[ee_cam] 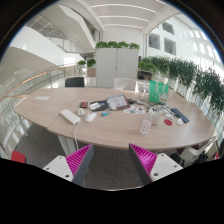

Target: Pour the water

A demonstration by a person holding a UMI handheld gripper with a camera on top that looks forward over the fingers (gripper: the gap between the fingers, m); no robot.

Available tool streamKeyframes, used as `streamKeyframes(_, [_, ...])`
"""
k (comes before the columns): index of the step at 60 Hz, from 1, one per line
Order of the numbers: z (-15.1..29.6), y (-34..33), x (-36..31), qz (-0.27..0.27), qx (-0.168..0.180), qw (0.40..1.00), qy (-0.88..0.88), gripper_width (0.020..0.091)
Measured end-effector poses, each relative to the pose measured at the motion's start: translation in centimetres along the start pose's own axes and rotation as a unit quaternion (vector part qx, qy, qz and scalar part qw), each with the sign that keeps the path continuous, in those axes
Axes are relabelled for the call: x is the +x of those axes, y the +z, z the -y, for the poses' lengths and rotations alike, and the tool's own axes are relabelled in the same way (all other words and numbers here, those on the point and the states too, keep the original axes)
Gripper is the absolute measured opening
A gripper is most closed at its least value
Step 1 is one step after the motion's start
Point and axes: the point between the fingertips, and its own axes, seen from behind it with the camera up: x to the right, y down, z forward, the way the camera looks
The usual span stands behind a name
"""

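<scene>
while jaws (113, 160) gape, bottle (146, 123) well beyond.

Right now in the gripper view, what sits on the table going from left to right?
White box → open laptop → clear bottle → green cup → dark flat item. The gripper is open, short of the table.
</scene>
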Motion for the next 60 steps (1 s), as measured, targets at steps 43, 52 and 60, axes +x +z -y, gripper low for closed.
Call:
streamKeyframes(43, [-0.5,25.0,19.0,-0.060,0.078,0.994,0.053,0.0831])
streamKeyframes(52, [0.0,31.4,22.5,-0.058,0.098,0.991,0.068,0.0826])
streamKeyframes(60, [0.7,35.8,23.5,-0.050,0.111,0.991,0.048,0.0829])
